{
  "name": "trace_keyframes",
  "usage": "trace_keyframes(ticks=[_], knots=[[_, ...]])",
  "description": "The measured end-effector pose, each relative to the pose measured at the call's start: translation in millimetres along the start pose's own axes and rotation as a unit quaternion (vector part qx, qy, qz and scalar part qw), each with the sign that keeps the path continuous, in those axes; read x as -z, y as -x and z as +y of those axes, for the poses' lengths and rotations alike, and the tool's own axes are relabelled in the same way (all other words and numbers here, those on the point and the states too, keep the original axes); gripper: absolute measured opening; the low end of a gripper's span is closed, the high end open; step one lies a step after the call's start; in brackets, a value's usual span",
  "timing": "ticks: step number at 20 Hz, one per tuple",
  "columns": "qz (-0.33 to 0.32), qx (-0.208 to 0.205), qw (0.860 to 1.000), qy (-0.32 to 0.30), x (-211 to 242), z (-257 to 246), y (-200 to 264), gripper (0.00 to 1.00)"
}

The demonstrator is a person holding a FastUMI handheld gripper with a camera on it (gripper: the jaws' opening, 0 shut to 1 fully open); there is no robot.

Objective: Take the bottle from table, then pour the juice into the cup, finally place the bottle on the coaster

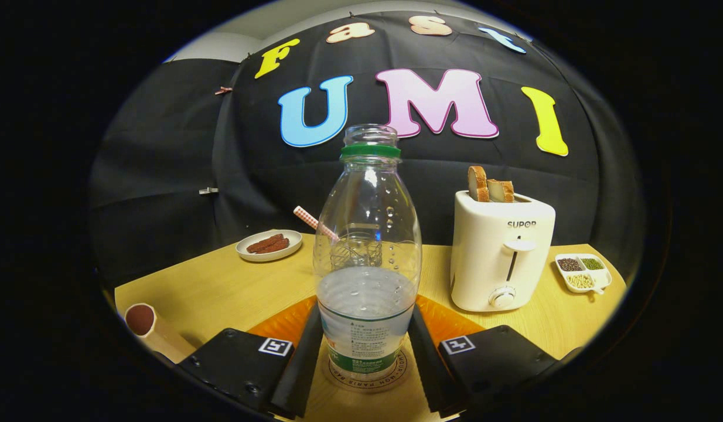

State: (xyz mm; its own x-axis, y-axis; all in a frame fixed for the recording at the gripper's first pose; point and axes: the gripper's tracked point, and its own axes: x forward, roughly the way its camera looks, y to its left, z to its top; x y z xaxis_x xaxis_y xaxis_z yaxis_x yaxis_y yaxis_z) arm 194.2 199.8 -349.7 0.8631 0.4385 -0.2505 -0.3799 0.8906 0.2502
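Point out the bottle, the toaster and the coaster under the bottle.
bottle [367, 234]: gripper view, clear body between the tongs.
toaster [484, 258]: gripper view, white front face.
coaster [338, 375]: gripper view, printed rim beside the bottle's base.

Toaster [502, 258], sausage plate [269, 245], bean dish [583, 272]

Fisheye cam on tongs [366, 357], low over table [221, 287], facing fwd, bottle [367, 258] v. close, booth wall behind

Hand-held gripper [365, 351] fingers closed, level.
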Motion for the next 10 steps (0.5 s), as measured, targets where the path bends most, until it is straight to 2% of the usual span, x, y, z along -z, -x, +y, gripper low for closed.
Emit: trace_keyframes(ticks=[4,7,10], knots=[[0.026,0.001,1.000,-0.006,13.1,0.8,1.9,0.81],[0.027,0.002,1.000,-0.013,11.8,1.0,7.8,1.00],[0.029,0.002,0.999,-0.019,9.0,0.0,14.0,1.00]])
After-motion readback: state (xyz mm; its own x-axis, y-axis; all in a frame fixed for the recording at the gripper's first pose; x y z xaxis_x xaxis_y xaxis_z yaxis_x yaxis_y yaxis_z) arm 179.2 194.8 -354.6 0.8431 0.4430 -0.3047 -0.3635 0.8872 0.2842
